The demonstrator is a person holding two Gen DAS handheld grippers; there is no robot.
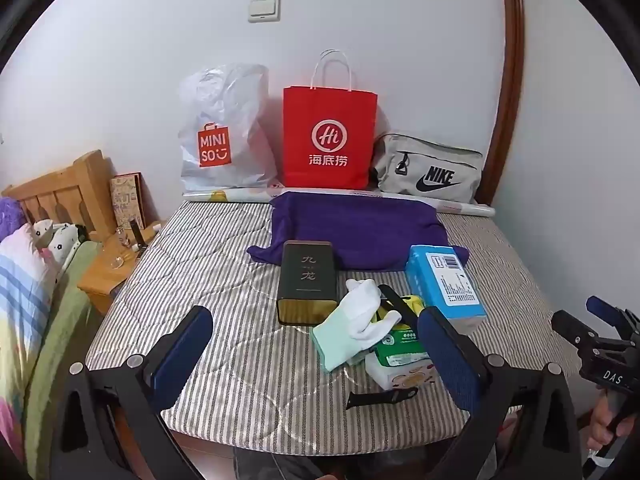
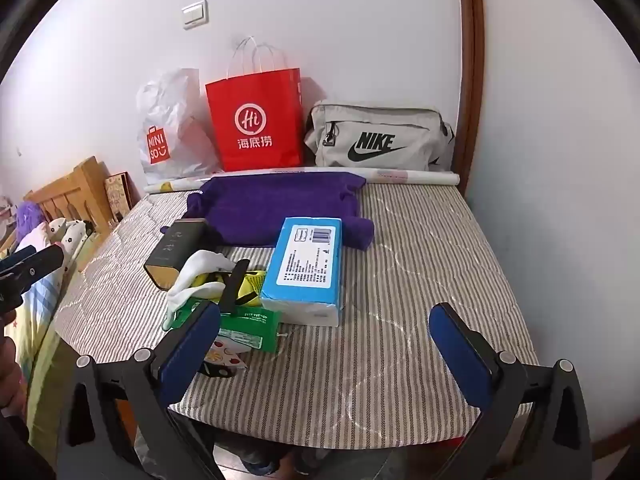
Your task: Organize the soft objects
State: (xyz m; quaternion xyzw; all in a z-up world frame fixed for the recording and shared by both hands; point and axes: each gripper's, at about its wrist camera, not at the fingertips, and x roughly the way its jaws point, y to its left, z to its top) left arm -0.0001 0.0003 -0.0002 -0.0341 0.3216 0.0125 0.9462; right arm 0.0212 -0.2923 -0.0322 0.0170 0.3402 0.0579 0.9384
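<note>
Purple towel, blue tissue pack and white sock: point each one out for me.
purple towel (image 1: 360, 228): left wrist view, middle of the flat cloth.
blue tissue pack (image 2: 308, 264): right wrist view, top face with the printed label.
white sock (image 1: 362, 312): left wrist view, the bunched white middle.

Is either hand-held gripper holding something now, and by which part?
Nothing is held. The left hand-held gripper and the right hand-held gripper are both open and empty.

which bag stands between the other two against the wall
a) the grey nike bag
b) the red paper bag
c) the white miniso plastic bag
b, the red paper bag stands upright in the middle, with the white miniso plastic bag on its left and the grey nike bag on its right in both wrist views.
</note>
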